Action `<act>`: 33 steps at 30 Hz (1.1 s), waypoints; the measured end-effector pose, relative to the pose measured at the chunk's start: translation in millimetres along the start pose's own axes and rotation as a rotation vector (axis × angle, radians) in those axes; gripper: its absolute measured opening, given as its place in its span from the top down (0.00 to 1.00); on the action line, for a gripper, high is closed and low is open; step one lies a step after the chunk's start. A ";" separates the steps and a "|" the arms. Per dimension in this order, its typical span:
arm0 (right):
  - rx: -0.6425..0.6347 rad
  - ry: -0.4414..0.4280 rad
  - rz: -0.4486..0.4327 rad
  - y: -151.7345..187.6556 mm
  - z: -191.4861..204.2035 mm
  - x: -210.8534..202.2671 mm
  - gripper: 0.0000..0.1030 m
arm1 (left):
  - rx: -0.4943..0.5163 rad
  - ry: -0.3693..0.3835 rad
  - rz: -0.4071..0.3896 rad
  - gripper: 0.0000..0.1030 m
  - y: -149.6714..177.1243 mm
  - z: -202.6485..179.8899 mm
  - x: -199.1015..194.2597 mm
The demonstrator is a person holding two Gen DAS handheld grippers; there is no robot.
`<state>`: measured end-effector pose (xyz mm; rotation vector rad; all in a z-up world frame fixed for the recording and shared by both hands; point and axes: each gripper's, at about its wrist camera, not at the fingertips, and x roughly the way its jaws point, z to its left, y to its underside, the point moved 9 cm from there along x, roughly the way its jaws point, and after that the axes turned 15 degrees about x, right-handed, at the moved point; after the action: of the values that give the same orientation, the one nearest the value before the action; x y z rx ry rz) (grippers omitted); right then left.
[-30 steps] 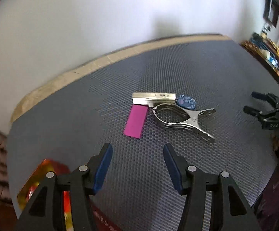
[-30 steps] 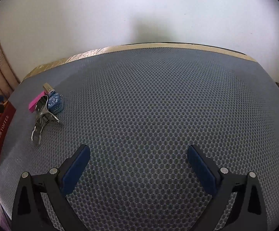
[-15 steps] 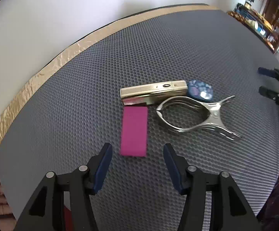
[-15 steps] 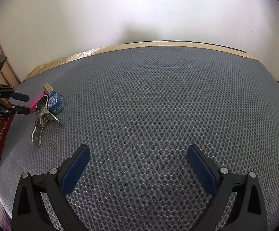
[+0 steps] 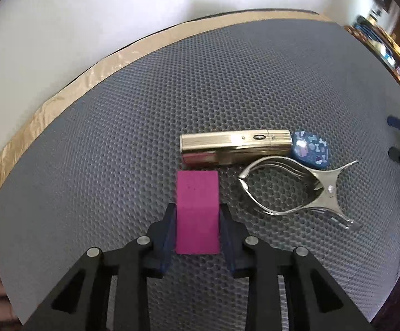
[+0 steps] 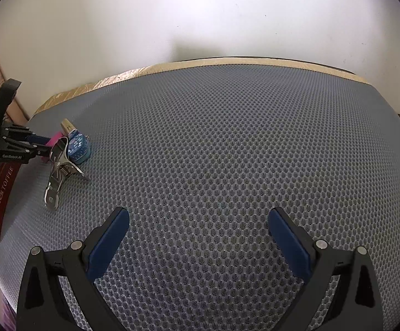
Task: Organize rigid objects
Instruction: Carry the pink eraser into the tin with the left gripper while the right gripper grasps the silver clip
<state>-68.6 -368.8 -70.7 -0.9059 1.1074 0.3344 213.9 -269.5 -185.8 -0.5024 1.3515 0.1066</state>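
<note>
Left wrist view: left claw (image 5: 198, 230) closing on the magenta block (image 5: 197, 211), pads apparently touching its sides, gold case (image 5: 235, 147) and metal clamp (image 5: 296, 190) just beyond on the worktop (image 5: 117, 143); right claw (image 6: 198, 233) spread.

From the left wrist we look steeply down and close onto the mat (image 5: 117, 143), with the pink block (image 5: 197, 209) right at the fingers and the gold case (image 5: 235, 146) and clamp (image 5: 296, 190) just beyond, the wall behind. From the right wrist we sit further back, facing across the bare mat (image 6: 227, 151) to the wall. We share the cluster: the same clamp (image 6: 59, 173) and block (image 6: 55, 140) lie small at the right view's far left, by the left gripper (image 6: 45, 146).
</note>
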 end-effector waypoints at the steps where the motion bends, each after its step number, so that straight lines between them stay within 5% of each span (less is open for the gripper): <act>1: -0.001 -0.001 0.000 0.5 0.2 -0.5 0.02 | -0.030 -0.002 -0.006 0.71 4.8 -4.5 -5.1; 9: -0.042 -0.094 -0.042 3.5 11.3 -21.7 0.07 | -0.318 -0.018 -0.154 0.71 40.3 -43.7 -88.0; 13: -0.141 -0.297 0.013 11.8 66.7 -42.5 0.19 | -0.387 -0.056 -0.235 0.71 65.4 -72.3 -132.5; 17: -0.375 -0.366 0.070 25.7 144.0 -49.7 0.27 | -0.421 -0.104 -0.264 0.71 90.6 -87.0 -153.2; 19: -0.495 -0.358 0.092 33.5 176.0 -44.7 0.38 | -0.453 -0.093 -0.261 0.71 108.5 -92.0 -156.8; 22: -0.612 -0.336 0.116 32.8 208.8 -30.0 0.40 | -0.502 -0.073 -0.265 0.71 129.4 -105.7 -159.0; 26: -0.645 -0.312 0.174 26.1 227.7 -1.6 0.45 | -0.532 -0.102 -0.245 0.71 165.3 -110.3 -166.3; 30: -0.640 -0.256 0.291 30.2 232.5 37.0 0.77 | -0.540 -0.101 -0.256 0.71 175.6 -109.6 -170.2; 33: -0.630 -0.227 0.323 30.6 230.9 51.2 0.76 | -0.539 -0.107 -0.254 0.71 181.5 -108.6 -170.4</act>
<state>78.3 -182.7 -95.5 -1.2001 0.9447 1.0691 11.5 -116.0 -89.6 -1.1020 1.1373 0.2880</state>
